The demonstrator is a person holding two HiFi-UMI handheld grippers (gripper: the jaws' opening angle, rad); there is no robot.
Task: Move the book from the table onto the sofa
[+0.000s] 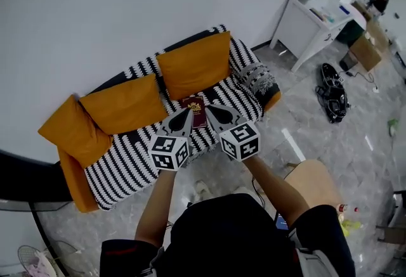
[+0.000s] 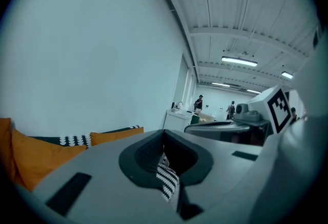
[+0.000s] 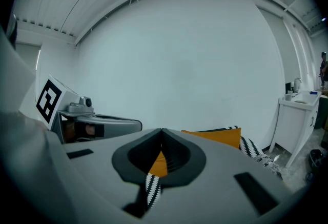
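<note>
A dark red book point(image 1: 195, 109) lies flat on the seat of the black-and-white striped sofa point(image 1: 133, 161), in front of the orange back cushions point(image 1: 193, 64). My left gripper point(image 1: 188, 110) and right gripper point(image 1: 209, 108) hang side by side in the air just on the near side of the book, both pointing at the sofa. Both are shut with nothing between their jaws. In the left gripper view the closed jaws point(image 2: 164, 154) frame a strip of striped cover. In the right gripper view the closed jaws point(image 3: 160, 147) frame orange cushion and striped cover.
A white table point(image 1: 311, 22) with small items stands at the back right against the wall. A black object point(image 1: 332, 92) and a cardboard box point(image 1: 365, 47) lie on the marble floor beside it. A wooden stool point(image 1: 313, 184) stands at my right.
</note>
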